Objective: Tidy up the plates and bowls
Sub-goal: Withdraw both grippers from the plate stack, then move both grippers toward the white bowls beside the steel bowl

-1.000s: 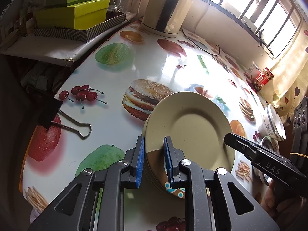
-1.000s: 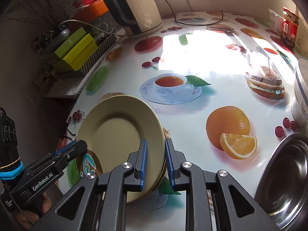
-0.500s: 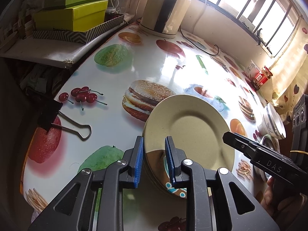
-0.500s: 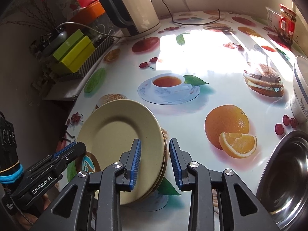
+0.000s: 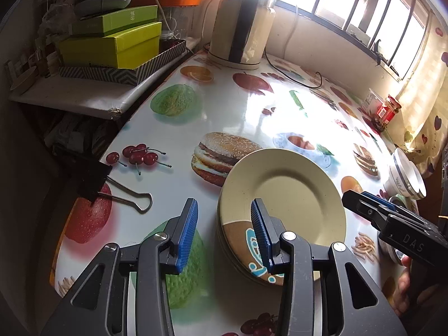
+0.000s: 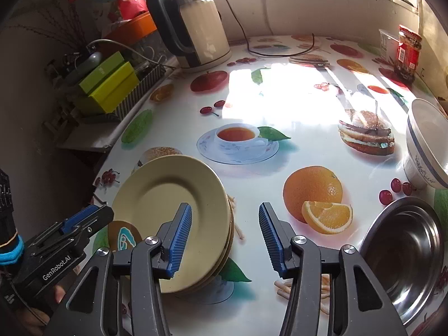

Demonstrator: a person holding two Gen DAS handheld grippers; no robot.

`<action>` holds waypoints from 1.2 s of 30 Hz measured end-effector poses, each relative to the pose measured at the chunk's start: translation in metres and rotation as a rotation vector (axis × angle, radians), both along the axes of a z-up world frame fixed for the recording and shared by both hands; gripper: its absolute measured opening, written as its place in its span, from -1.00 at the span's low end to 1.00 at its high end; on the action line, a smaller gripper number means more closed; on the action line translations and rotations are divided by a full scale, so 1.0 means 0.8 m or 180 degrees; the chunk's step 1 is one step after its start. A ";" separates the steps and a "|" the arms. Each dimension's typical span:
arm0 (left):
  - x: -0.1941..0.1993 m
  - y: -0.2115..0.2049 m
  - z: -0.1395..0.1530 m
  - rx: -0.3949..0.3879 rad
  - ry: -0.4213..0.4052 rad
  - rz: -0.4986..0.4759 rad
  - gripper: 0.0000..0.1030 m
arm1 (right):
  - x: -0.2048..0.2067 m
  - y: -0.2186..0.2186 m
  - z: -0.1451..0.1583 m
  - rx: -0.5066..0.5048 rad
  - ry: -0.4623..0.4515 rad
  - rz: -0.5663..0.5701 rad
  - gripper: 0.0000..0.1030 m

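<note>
A stack of beige plates [image 5: 285, 193] lies flat on the food-print table; it also shows in the right wrist view [image 6: 170, 210]. My left gripper [image 5: 224, 235] is open, its jaws straddling the stack's near left rim without touching. My right gripper [image 6: 224, 238] is open, its jaws astride the stack's right rim. A white bowl with a blue band [image 6: 425, 145] stands at the right; it also shows in the left wrist view [image 5: 406, 177]. A steel bowl [image 6: 406, 254] sits at the near right.
An electric kettle [image 5: 242, 19] with its cord stands at the back. Green boxes [image 5: 112, 42] sit on a side shelf at left. A binder clip [image 5: 112, 187] lies near the left table edge. Red jars [image 6: 407, 50] stand at the back right.
Both grippers were shut on the plate stack's rims one second ago; both have opened and let go. The stack now rests on the table.
</note>
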State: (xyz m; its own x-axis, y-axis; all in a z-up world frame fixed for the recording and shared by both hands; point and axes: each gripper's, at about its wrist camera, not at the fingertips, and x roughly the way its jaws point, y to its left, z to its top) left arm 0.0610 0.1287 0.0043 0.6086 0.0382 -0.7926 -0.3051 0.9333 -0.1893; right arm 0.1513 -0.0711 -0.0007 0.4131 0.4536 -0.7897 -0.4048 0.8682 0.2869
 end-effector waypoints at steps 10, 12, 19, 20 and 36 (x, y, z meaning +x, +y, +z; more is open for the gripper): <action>-0.016 -0.024 0.046 0.0233 -0.0274 -0.0078 -0.19 | -0.019 -0.016 0.035 -0.0123 -0.0334 -0.0102 0.14; -0.020 -0.032 0.051 0.0253 -0.0297 -0.0097 -0.19 | -0.024 -0.021 0.042 -0.0145 -0.0384 -0.0141 0.14; -0.027 -0.057 0.065 0.0425 -0.0378 -0.0182 -0.19 | -0.042 -0.048 0.058 -0.0149 -0.0492 -0.0291 0.16; -0.027 -0.062 0.067 0.0430 -0.0388 -0.0208 -0.19 | -0.043 -0.053 0.059 -0.0145 -0.0497 -0.0316 0.16; 0.001 -0.138 0.089 0.0569 -0.0547 -0.0623 -0.19 | -0.052 -0.128 0.089 -0.0174 -0.0649 -0.0726 0.16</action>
State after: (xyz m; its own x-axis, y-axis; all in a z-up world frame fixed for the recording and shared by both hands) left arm 0.0617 0.0179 0.0753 0.7426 0.0366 -0.6688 -0.0941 0.9943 -0.0500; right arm 0.1100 -0.1736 0.0704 0.6519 0.2900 -0.7007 -0.2421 0.9552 0.1701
